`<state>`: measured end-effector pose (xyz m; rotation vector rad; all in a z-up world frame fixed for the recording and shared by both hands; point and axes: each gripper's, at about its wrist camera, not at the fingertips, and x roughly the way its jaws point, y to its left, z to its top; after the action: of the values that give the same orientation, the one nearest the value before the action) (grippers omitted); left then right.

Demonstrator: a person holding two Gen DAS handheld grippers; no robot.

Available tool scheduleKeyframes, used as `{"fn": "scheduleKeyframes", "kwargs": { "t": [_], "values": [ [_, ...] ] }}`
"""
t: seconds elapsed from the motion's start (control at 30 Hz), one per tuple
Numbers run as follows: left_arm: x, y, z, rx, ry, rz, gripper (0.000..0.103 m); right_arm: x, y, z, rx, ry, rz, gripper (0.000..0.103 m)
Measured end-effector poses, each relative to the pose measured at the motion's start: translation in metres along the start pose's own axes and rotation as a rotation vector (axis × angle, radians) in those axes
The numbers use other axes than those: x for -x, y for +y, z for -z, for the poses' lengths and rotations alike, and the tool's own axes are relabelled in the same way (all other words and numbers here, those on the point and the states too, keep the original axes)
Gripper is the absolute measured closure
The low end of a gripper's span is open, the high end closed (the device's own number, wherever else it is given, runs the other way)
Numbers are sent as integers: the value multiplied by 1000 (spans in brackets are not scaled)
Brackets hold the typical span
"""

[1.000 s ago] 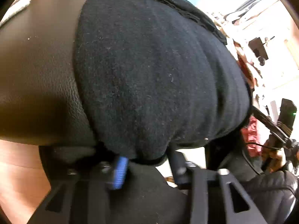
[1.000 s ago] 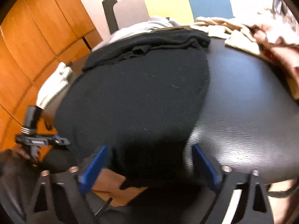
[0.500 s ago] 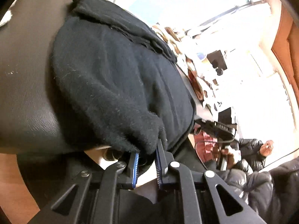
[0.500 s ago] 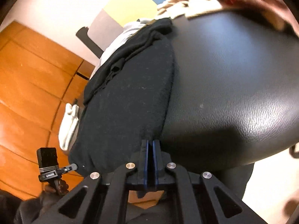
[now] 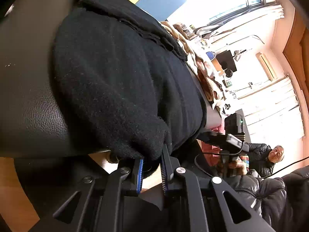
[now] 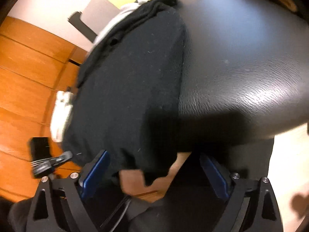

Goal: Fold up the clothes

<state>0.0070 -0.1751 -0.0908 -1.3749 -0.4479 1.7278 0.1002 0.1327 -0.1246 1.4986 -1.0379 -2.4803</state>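
The right gripper has let go, jaws wide; the left gripper pinches the black cloth, jaws nearly closed.

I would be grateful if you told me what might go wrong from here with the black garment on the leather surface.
1. The left gripper pinches only a small bunch of the black garment at its hanging edge; a pull may slip it free.
2. The right gripper is open around the opposite corner, so lifting now would probably skew the fold.
3. The black leather surface looks smooth, so the whole garment might slide off.
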Motion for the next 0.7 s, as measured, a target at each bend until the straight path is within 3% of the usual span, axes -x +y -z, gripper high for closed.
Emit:
{"fn": "scheduleKeyframes", "kwargs": {
  "t": [0.03,0.07,0.1,0.13,0.27,0.47,0.7],
  "values": [
    [0,-1,0,-7,6,-1,89,-5,2,0,6,1,31,17],
    [-1,-3,0,-13,13,-2,89,-8,1,3,18,19,60,43],
    [1,-4,0,-22,19,8,89,-10,0,6,27,34,78,59],
    [3,-5,-1,-29,19,17,89,-8,-1,8,22,43,52,93],
    [17,-8,-6,-47,9,63,89,7,3,6,-5,52,-104,93],
    [51,-12,-29,-28,-106,182,89,24,14,-27,-41,-22,-392,93],
    [79,-17,-90,-54,-285,267,92,36,36,-83,-30,-131,-534,93]
  ]
}}
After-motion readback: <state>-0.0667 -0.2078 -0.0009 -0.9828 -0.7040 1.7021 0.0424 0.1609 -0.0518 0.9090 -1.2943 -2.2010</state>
